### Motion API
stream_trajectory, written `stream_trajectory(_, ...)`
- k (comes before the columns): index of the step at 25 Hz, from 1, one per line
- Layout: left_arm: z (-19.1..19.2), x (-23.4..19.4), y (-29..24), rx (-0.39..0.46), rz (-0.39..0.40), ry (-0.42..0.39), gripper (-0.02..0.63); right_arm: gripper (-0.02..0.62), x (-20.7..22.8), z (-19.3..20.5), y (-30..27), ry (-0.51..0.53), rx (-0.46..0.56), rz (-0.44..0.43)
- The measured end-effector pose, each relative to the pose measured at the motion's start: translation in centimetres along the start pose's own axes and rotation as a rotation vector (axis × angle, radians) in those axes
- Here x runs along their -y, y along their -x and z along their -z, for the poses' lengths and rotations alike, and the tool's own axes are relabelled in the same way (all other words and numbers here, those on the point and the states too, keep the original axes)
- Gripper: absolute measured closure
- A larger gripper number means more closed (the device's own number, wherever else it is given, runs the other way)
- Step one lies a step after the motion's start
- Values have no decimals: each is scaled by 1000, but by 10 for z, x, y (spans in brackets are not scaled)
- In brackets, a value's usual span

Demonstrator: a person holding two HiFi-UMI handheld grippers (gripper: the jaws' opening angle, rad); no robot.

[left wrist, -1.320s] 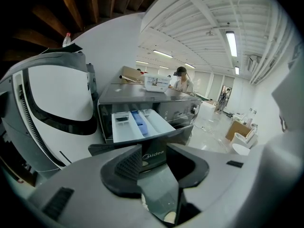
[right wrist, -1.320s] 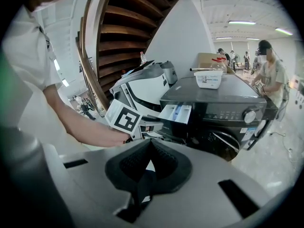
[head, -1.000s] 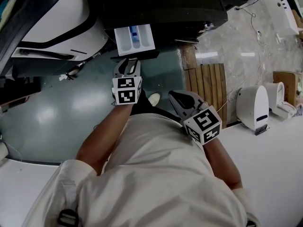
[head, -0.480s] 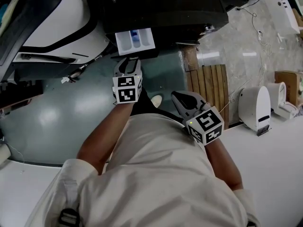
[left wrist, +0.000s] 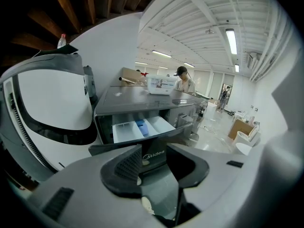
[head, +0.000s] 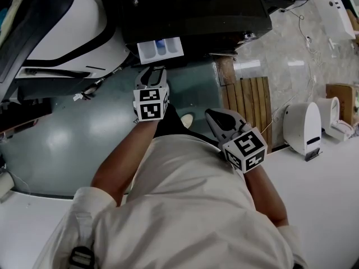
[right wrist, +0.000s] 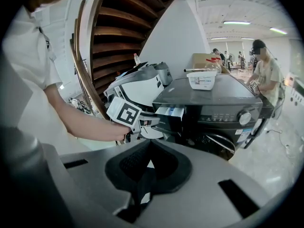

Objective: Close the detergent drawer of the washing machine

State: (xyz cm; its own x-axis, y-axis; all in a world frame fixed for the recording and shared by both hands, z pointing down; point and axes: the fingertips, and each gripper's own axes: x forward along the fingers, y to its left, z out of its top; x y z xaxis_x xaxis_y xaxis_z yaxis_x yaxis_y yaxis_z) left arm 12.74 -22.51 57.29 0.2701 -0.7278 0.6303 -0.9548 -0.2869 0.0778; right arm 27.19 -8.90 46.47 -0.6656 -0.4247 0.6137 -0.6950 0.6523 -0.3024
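Detergent drawer [head: 160,48], white compartments with a blue insert, stands part-open at the washing machine's [head: 196,13] top left corner; left gripper [head: 152,73] jaws moderately apart at its dark front, right gripper [head: 213,116] closed, empty.

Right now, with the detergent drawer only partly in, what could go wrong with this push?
1. The left claw meets the front of the detergent drawer with its jaws apart. The panel's lower edge could slip between or past them, and the push would be lost.
2. The drawer's compartments are exposed, so it is not seated in the washing machine. Backing off here would probably leave it ajar.
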Motion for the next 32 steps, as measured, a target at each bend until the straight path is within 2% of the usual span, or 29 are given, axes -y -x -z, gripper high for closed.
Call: stream_trajectory(32,-34,-29,-38,10,-13,-19,463,592,24,-25,-19,-13,7,27)
